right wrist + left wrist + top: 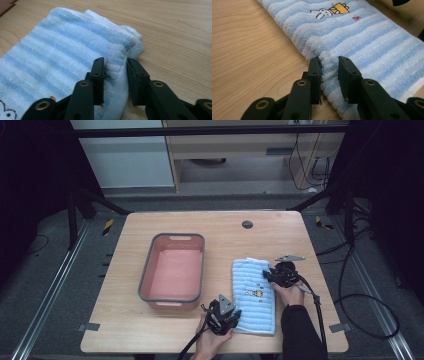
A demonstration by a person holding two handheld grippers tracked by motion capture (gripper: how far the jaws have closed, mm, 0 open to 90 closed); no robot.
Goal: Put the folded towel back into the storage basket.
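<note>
With the folded towel [253, 295] lying right of the bin [173, 272], the left gripper [329, 65] and right gripper [115, 67] each pinch an edge; lifting evenly should keep it folded.

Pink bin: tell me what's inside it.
The pink bin holds nothing on the floor that shows in the high view. Its near wall hides a strip of the floor behind it, so that part can't be checked.

A pink grey-rimmed basin [172, 270] sits on the wooden table [130, 320].
</note>
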